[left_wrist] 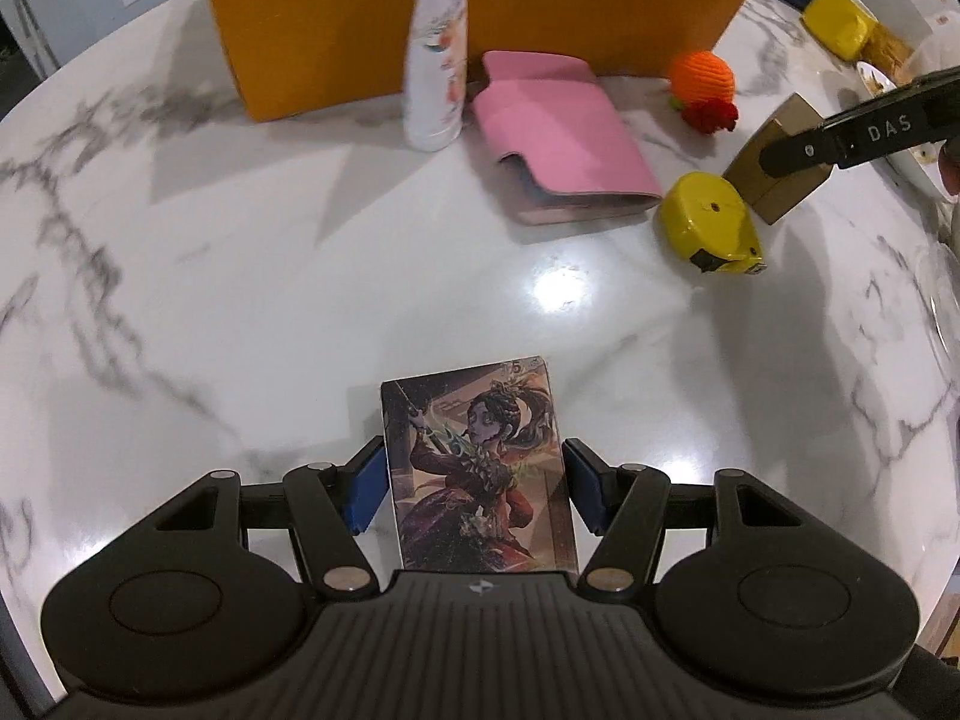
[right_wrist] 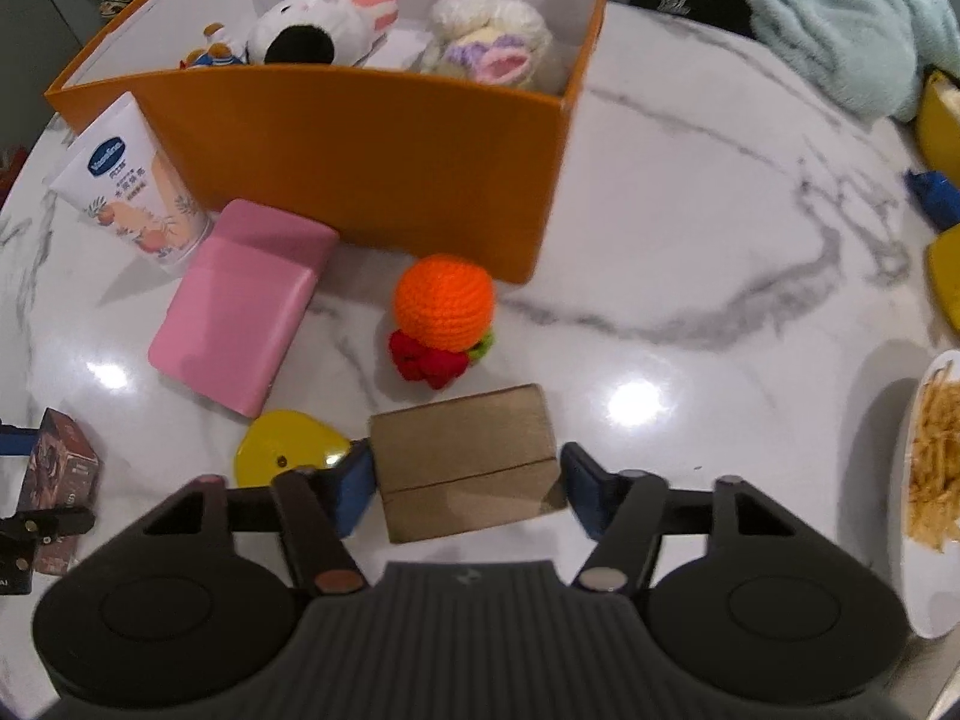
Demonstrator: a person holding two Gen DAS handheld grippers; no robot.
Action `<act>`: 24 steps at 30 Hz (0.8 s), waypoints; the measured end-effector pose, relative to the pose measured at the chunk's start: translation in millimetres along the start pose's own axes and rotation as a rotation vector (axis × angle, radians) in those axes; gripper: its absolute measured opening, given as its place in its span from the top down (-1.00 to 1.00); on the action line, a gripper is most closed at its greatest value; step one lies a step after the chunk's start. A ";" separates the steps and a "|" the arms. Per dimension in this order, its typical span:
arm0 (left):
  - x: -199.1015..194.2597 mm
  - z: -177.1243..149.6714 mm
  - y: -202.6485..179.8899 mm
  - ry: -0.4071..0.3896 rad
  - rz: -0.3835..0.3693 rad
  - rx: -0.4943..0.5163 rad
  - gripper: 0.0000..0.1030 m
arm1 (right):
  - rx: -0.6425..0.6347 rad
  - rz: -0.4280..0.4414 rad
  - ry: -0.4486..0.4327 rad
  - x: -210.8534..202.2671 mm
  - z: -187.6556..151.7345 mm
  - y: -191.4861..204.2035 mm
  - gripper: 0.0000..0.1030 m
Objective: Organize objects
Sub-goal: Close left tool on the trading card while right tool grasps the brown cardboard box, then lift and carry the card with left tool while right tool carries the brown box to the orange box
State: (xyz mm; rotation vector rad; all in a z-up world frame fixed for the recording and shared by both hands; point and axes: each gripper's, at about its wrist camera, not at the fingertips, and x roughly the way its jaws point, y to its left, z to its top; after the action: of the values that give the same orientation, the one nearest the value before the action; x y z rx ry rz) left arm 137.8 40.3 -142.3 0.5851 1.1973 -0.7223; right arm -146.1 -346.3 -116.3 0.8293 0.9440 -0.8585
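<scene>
My left gripper (left_wrist: 474, 492) has its blue pads on both sides of an illustrated card box (left_wrist: 477, 468), which stands on the marble table; it also shows in the right wrist view (right_wrist: 57, 480). My right gripper (right_wrist: 465, 489) has its pads on both sides of a brown cardboard box (right_wrist: 465, 459), seen from the left too (left_wrist: 774, 162). The orange storage box (right_wrist: 360, 156) holds plush toys (right_wrist: 324, 24). In front of it lie a pink wallet (right_wrist: 240, 306), a Vaseline tube (right_wrist: 132, 186), a crochet orange (right_wrist: 444, 300) and a yellow tape measure (left_wrist: 708, 222).
A plate of fries (right_wrist: 933, 468) sits at the right table edge. A light blue towel (right_wrist: 852, 18) lies at the back right, with yellow items (right_wrist: 942, 120) and a blue object (right_wrist: 936, 198) near it. The marble table (left_wrist: 240, 276) curves away on the left.
</scene>
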 end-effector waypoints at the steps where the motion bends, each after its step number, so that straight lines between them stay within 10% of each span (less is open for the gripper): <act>1: -0.3 -1.6 0.4 -0.002 0.000 -0.002 -0.39 | 0.000 0.002 -0.001 0.6 -0.9 0.1 -0.24; 24: 5.2 -5.7 -10.6 -0.009 0.037 0.011 -0.39 | 0.010 0.053 0.121 -13.1 -41.4 6.9 -0.21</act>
State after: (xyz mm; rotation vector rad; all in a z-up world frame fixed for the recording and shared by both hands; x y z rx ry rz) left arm 127.2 36.7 -149.1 0.6111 1.1722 -0.6997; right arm -157.9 -303.9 -117.5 0.9194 1.0193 -0.7745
